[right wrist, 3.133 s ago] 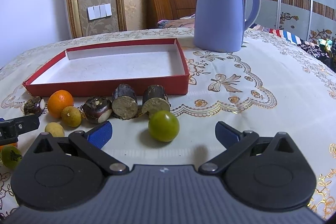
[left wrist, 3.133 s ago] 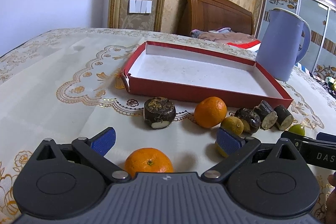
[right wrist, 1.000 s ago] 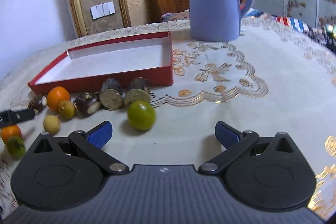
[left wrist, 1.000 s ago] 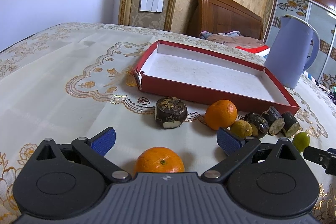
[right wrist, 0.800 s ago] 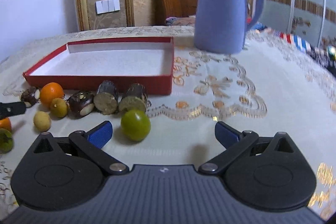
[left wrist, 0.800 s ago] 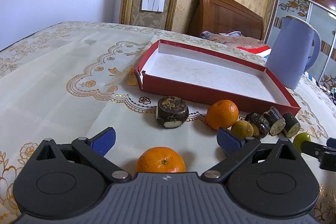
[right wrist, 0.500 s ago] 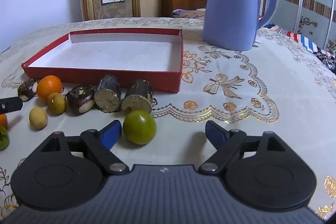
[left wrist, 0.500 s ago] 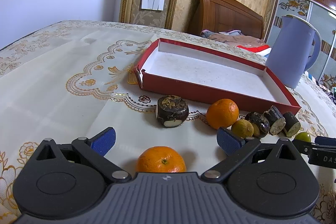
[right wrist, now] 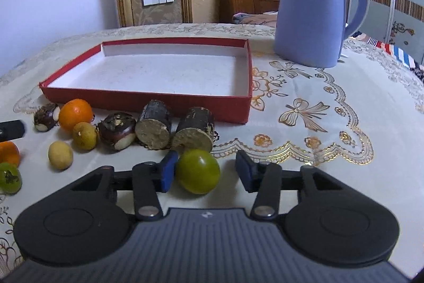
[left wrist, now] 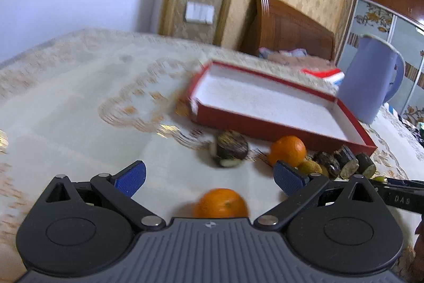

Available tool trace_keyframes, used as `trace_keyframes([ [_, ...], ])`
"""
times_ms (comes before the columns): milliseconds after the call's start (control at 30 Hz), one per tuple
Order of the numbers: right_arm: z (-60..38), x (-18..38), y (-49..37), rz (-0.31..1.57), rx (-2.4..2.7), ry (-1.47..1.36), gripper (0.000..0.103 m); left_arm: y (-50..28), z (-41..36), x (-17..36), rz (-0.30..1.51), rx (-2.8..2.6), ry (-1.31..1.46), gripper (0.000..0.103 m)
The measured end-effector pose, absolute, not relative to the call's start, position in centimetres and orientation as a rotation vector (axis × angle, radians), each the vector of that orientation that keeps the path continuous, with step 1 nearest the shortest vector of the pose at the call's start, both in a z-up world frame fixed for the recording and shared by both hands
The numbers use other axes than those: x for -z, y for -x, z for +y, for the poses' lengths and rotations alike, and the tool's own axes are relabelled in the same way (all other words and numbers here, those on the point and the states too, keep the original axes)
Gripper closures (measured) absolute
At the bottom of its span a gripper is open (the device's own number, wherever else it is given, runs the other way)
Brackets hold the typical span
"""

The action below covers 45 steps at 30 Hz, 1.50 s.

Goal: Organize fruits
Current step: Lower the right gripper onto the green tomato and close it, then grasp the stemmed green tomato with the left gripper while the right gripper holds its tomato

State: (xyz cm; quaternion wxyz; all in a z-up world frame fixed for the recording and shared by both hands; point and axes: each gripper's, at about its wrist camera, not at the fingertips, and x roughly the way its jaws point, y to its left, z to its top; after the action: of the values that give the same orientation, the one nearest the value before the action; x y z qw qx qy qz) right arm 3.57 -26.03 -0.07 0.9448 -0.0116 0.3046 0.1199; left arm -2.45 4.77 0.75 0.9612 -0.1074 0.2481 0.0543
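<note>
Right gripper (right wrist: 205, 171) closing around a round green fruit (right wrist: 198, 171)

The fruit lies on the tablecloth (right wrist: 331, 155) between the narrowing jaws, touching the left pad, gap at the right. Left gripper (left wrist: 209, 177) stands wide apart, an orange (left wrist: 220, 203) between its fingers, ungripped. The red box (right wrist: 148, 99) holds nothing.

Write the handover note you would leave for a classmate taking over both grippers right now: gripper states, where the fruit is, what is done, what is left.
Right gripper: jaws closing around the green fruit; left pad touches it, the other is still apart, not gripped yet.
Left gripper: open, empty, with an orange on the cloth just in front of it.
Red tray: nothing in it.
In front of the tray: another orange, two small yellow fruits, dark cut pieces.
Done: nothing placed.
Left: finish the grip, carry the green fruit to the tray, then move the rest.
</note>
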Motion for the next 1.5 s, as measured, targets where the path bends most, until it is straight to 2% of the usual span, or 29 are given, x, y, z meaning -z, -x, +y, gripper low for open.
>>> trace_keyframes([
  [233, -26.4, 0.1, -3.7, 0.618, -0.253, -0.003, 0.065, 5.0, 5.7, -2.0, 0.503, -0.122, 0.154, 0.000],
  [700, -26.4, 0.1, -3.7, 0.616, -0.252, -0.002, 0.065, 6.3, 0.2, -0.7, 0.600, 0.014, 0.076, 0.000],
  [933, -26.4, 0.1, -3.7, 0.616, -0.252, -0.005, 0.065, 7.0, -2.5, 0.3, 0.555, 0.055, -0.092, 0.000],
  [1267, -26.5, 0.1, -3.7, 0.616, -0.252, -0.013, 0.066, 5.8, -3.7, 0.3, 0.606, 0.193, -0.113, 0.000],
  [1500, -26.5, 0.1, -3.7, 0.616, -0.252, -0.019, 0.066, 5.9, -4.5, 0.2, 0.569, 0.253, -0.146, 0.000],
])
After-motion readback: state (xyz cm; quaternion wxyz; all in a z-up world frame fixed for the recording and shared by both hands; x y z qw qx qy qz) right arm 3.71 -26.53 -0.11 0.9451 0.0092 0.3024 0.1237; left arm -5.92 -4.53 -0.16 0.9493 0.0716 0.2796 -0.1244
